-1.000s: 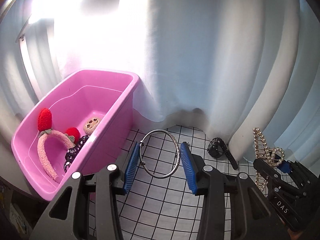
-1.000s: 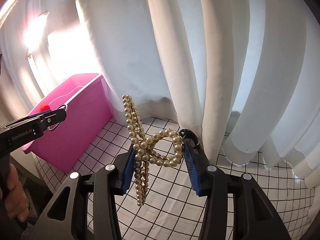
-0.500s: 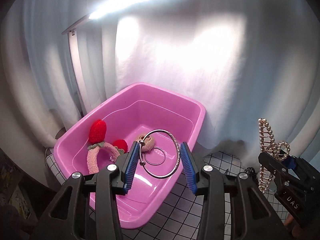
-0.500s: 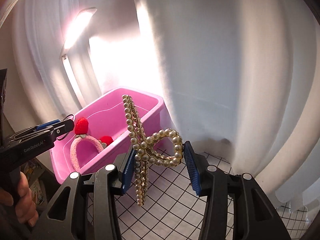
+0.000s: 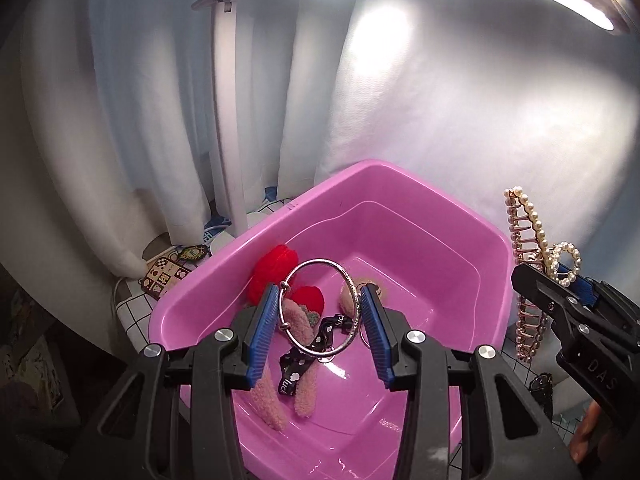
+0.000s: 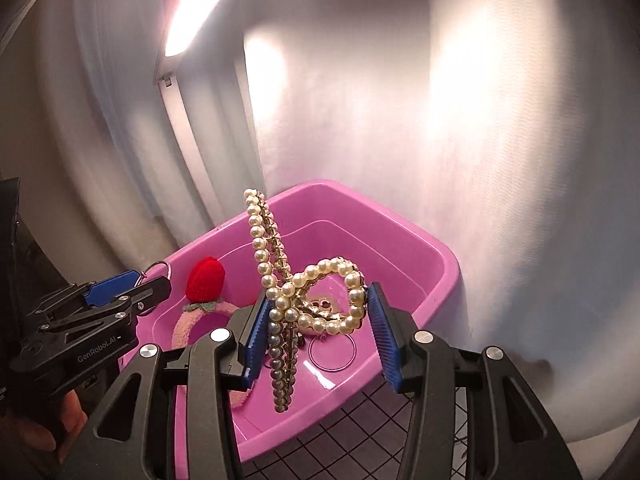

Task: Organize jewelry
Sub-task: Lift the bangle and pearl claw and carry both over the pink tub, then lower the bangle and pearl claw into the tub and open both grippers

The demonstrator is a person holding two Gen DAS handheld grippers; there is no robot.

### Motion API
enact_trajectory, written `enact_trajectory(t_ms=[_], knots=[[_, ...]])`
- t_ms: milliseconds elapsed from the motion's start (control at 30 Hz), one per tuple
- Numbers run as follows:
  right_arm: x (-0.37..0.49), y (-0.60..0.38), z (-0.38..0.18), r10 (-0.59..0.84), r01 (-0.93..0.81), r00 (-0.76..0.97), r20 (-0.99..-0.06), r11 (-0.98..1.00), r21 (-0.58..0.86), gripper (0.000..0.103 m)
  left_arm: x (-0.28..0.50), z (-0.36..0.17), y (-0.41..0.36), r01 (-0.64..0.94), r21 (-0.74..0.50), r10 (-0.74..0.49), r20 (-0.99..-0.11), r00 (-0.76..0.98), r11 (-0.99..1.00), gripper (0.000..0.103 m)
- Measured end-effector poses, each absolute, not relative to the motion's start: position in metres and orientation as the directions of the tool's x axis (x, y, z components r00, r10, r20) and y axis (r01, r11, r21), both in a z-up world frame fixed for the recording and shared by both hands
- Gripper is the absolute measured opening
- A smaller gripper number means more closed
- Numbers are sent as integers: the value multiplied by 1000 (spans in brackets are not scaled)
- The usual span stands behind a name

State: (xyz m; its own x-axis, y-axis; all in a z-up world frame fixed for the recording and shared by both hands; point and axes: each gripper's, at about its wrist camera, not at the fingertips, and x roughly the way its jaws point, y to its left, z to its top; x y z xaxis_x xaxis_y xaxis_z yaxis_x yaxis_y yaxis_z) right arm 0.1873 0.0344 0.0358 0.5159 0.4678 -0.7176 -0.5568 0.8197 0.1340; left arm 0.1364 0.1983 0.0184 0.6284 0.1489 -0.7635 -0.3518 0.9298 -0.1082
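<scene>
Looking along the left gripper [image 5: 320, 322]: its blue pads clamp a silver bangle [image 5: 319, 309], held upright above the pink tub [image 5: 400, 216]. Inside the tub lie a fuzzy pink headband [image 5: 298, 328] with red strawberries and a black strap [image 5: 308, 354].

Right wrist view: the right gripper [image 6: 320, 328] is closed on a pearl hair clip [image 6: 280, 292], poised over the tub's near rim, with grid-patterned cloth [image 6: 352, 444] below.

the pink tub [image 5: 400, 216] is glossy, smooth plastic, and the bangle [image 5: 320, 308] over it is polished metal with a bright shine. the headband [image 5: 298, 328] looks fuzzy cloth, the hair clip [image 6: 280, 292] carries lustrous pearly beads, and the curtain [image 5: 440, 100] is matt white fabric.
</scene>
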Motion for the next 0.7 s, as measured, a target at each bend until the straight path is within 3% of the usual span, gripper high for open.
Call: enact_trajectory(t_ms=[700], knots=[[259, 102, -46, 346, -542, 231, -910, 822, 175, 45, 182, -60, 224, -412, -136, 42, -918, 395, 901, 42]])
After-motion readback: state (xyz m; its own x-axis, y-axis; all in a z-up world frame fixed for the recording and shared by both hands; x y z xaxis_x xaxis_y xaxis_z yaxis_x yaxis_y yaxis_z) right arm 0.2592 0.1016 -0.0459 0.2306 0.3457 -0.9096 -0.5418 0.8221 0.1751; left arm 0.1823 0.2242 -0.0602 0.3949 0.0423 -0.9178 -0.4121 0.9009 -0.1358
